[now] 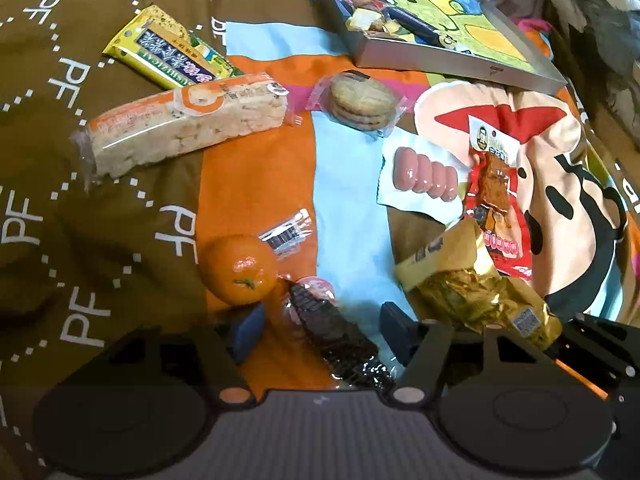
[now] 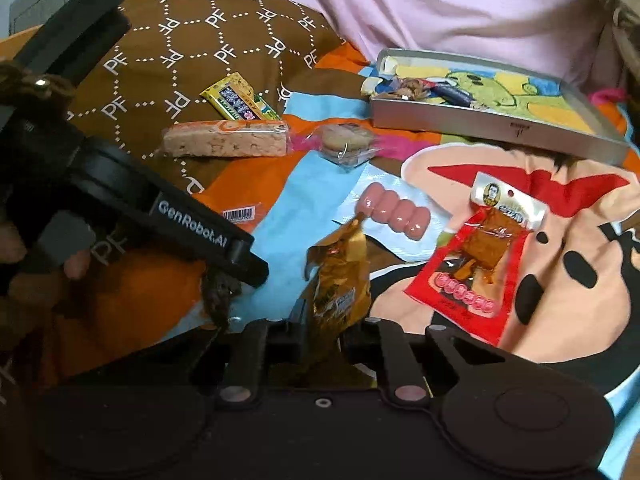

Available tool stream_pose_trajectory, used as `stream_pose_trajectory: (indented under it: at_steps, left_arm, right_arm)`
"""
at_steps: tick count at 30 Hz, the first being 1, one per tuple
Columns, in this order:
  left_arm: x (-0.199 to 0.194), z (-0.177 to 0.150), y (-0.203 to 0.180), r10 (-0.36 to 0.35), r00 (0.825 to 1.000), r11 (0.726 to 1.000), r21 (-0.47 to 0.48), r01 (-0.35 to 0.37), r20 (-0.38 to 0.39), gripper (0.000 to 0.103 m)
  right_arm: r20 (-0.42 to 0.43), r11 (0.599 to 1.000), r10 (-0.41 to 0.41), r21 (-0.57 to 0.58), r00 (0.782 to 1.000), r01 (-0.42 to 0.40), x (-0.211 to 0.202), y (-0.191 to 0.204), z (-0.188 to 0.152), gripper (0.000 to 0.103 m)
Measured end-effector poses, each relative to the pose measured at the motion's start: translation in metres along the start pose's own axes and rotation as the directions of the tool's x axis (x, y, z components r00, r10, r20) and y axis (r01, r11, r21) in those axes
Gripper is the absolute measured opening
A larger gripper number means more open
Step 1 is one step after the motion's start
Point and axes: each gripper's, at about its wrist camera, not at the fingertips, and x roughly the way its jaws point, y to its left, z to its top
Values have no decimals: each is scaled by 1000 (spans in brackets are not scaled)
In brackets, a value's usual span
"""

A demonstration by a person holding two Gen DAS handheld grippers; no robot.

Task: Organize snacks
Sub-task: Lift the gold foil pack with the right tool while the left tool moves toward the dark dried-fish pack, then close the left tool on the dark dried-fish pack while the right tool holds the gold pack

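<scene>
Bedding: cartoon-print blanket [image 1: 352, 208], brown, orange and pale blue, under all the snacks.
Left gripper [image 1: 316, 330]: fingers spread wide, straddling one dark wafer bar [image 1: 340, 340] in clear wrap.
Right gripper [image 2: 326, 322]: fingers pinching one gold foil packet [image 2: 338, 280].
Nearby: one mandarin [image 1: 238, 270]; one red jerky pouch [image 2: 476, 260]; one pack of four pink sausages [image 2: 394, 214].
Further: one biscuit pack [image 1: 362, 102]; one rice bar [image 1: 188, 122]; one yellow bar [image 1: 168, 46].
Farthest: one metal tray [image 2: 500, 130], a few snacks in its left end.
</scene>
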Motion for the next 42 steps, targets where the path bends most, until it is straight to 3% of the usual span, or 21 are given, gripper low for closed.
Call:
stream_pose_trajectory:
  at_steps: [13,16,25,34,37,39,42]
  left_arm:
    - [-2,-2,-1,9,1000,1000,16,-9,5,66]
    - [-1,-3,-2,14,1000,1000,22,-14,9,65]
    - [-11,-14,-1,4,1000,1000,13,-4,9,53]
    - [-18,-39,-23,63,998,984,168,-67,28,52]
    - [-18,-38,-19,43,999,989,143,-46,25,52]
    - [-18,-38,-14,27,999,991,132,-30,26,52]
    - [-18,-41,-15,29,999,987,157,-34,35,52]
  right_arm:
    - [12,999,40,31,999,-41,9,-3,4,20]
    - [21,1000,21,15,1000,-22,9,0,1,10]
    - [73,989,-64,-127,995,73,-9,17,-10,8]
    - [80,987,-59,-144,995,70,-12,18,-18,7]
    - [62,996,-21,-84,998,27,-4,12,-15,11]
    - [51,999,-4,-48,999,6,1,9,-12,25]
    - [48,999,-3,-54,999,5,6,10,-10,27]
